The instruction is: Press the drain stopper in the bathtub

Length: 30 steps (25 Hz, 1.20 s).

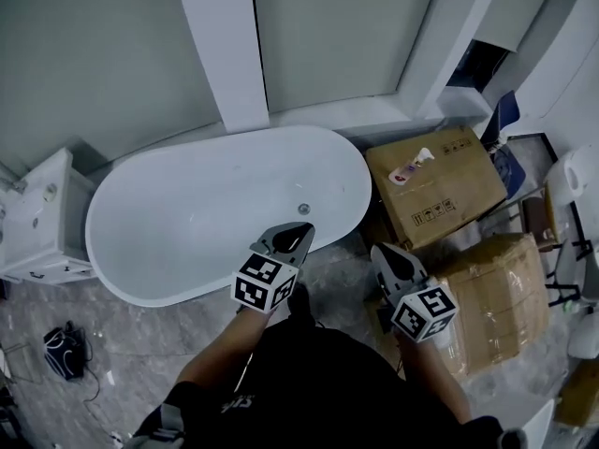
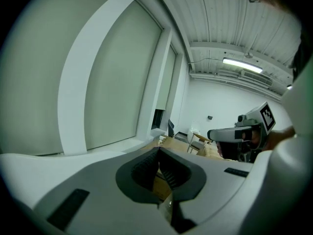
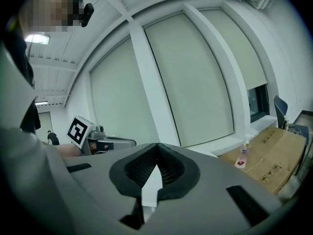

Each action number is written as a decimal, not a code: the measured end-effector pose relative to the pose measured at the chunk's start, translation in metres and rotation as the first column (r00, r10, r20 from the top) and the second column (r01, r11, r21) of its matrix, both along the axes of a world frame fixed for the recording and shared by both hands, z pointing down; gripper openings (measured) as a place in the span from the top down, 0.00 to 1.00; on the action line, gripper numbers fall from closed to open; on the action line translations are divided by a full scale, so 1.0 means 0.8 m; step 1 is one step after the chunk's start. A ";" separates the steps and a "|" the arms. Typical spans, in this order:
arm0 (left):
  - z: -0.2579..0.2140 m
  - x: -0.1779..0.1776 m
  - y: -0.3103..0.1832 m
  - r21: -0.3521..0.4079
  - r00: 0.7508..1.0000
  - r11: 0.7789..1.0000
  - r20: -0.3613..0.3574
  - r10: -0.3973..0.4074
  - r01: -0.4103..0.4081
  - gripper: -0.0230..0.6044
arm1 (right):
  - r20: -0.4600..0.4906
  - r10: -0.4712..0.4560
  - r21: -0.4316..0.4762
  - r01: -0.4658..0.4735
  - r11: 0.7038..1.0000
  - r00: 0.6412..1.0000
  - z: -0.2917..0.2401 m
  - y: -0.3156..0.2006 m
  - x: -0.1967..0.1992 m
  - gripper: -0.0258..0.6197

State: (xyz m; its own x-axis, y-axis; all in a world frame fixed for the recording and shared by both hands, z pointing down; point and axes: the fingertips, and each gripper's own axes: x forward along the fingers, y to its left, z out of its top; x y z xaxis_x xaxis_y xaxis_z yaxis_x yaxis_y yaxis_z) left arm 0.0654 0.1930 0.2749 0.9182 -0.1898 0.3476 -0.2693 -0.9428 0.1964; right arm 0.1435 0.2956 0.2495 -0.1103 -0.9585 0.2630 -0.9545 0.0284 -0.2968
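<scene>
A white oval bathtub [image 1: 140,204] fills the middle of the head view. Its small round metal drain stopper [image 1: 302,210] sits on the tub floor near the right end. My left gripper [image 1: 304,228] is shut and empty, its tip over the tub's near rim just short of the stopper. My right gripper [image 1: 379,248] is also shut and empty, held outside the tub to the right, over the floor. The left gripper view shows its closed jaws [image 2: 159,150] pointing level at the window wall, with the right gripper [image 2: 239,133] beside it. The tub is hidden in both gripper views.
Two cardboard boxes [image 1: 440,190] [image 1: 496,293] stand right of the tub; a spray bottle [image 1: 412,166] lies on the nearer one. A white cabinet [image 1: 42,218] stands at the tub's left end. A black device with cable [image 1: 65,349] lies on the marble floor.
</scene>
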 end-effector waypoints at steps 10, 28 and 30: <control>-0.014 0.038 -0.117 0.032 0.999 0.998 0.004 -0.048 0.048 0.94 | 0.030 -0.061 -0.002 0.061 0.998 0.998 -0.003 -0.128 0.035 0.94; -0.024 0.074 -0.166 0.044 0.941 0.942 0.043 -0.335 0.333 0.94 | 0.039 -0.282 0.034 0.280 0.959 0.959 -0.013 -0.194 0.142 0.94; -0.023 0.076 -0.174 0.048 0.939 0.940 0.052 -0.341 0.338 0.94 | 0.055 -0.287 0.031 0.286 0.958 0.956 -0.005 -0.201 0.147 0.94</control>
